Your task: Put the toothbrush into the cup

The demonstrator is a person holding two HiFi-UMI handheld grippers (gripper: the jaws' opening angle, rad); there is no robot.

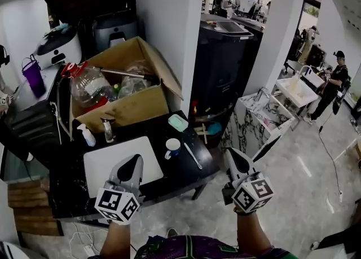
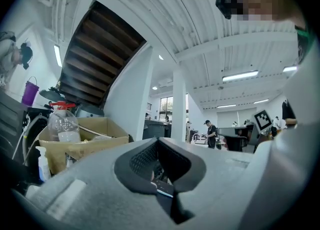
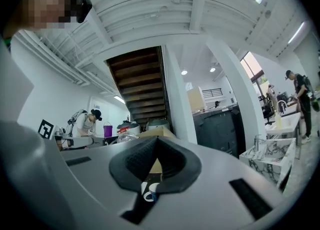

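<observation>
Room: we log white pillars, the dark underside of a stair, and people at work far back. Nearer is a low black table (image 1: 186, 168).

- Box (image 1: 131, 107): open cardboard at the table's far side, with a clear jug (image 1: 90, 87), red-capped, inside at its left end.
- Mat (image 1: 104, 165): white, flat on the table's near left part.
- Left gripper (image 1: 136, 160) (image 2: 157, 141): we see it held over the mat's near edge, its jaws brought together at the tips, with nothing between them.
- Right gripper (image 1: 232, 153) (image 3: 156, 139): held off the table's right corner, above the floor. Its jaws meet at the tips and grip nothing.
- Spray bottle (image 1: 86, 135): small and white, upright in front of the box.
- Cup (image 1: 172, 147) (image 3: 148, 193): white, upright, just beside the mat's right edge. We also glimpse it below the right gripper's closed tips.
- Toothbrush (image 1: 193, 155): pale, lying flat on the table just right of the cup and outside it.
</observation>
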